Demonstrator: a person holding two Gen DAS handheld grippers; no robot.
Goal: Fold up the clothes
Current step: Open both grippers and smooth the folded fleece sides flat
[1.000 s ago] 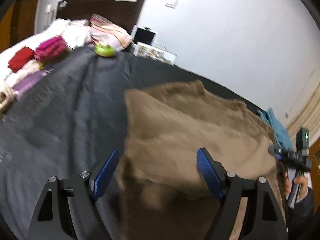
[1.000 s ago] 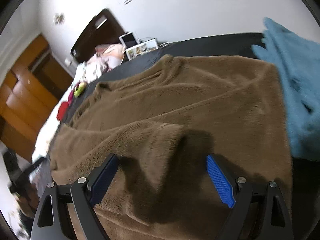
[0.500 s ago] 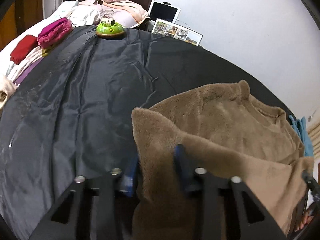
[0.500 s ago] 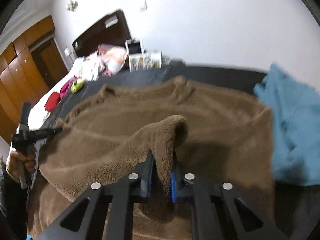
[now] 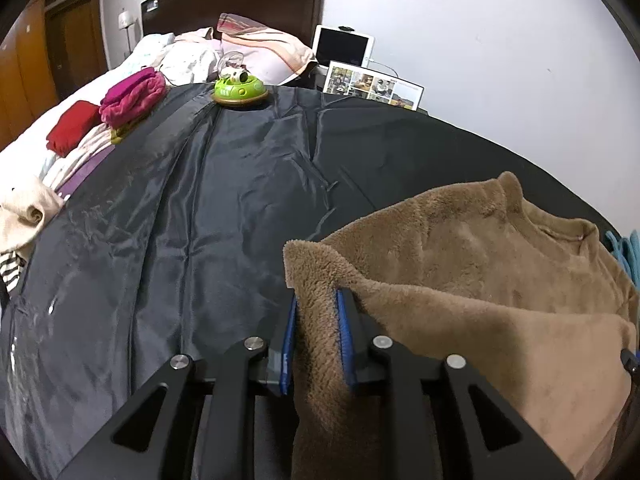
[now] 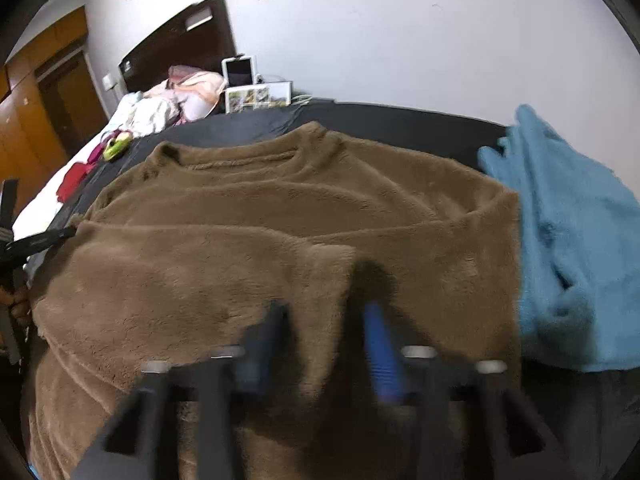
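Brown fleece top [image 6: 304, 216] lies on the dark bedcover [image 5: 200, 208], lower part doubled up toward the collar. Left gripper [image 5: 316, 332] pinches a fleece corner, jaws easing apart. Right gripper [image 6: 324, 344] opening, fleece between. Further folds outstanding; blue garment [image 6: 572, 248] untouched.

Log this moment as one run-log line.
task: fold clothes | left gripper: jaws opening, pads on brown fleece top | right gripper: jaws opening, fleece between them | surface: black sheet
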